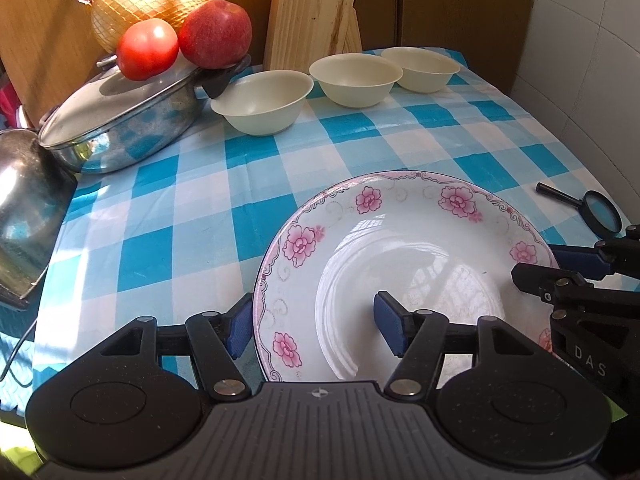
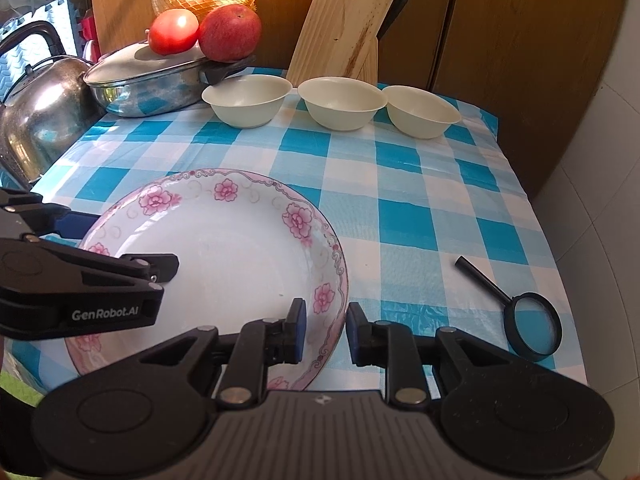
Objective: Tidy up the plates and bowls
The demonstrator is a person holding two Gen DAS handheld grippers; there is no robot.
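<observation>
A white plate with pink flowers (image 1: 404, 264) lies on the checked tablecloth; it also shows in the right wrist view (image 2: 240, 248). My left gripper (image 1: 316, 328) is open and straddles the plate's left rim, one finger outside, one inside. My right gripper (image 2: 326, 330) is open and straddles the plate's right rim, pads apart from it. Three cream bowls stand in a row at the back: left (image 1: 264, 102), middle (image 1: 355, 78), right (image 1: 420, 67); they also show in the right wrist view (image 2: 248, 100) (image 2: 342, 102) (image 2: 422, 110).
A lidded steel pot (image 1: 120, 120) carries a tomato (image 1: 147, 49) and an apple (image 1: 216, 34). A kettle (image 2: 40, 116) stands at the left. A knife block (image 2: 340, 28) stands at the back. A magnifying glass (image 2: 532, 326) lies at the right.
</observation>
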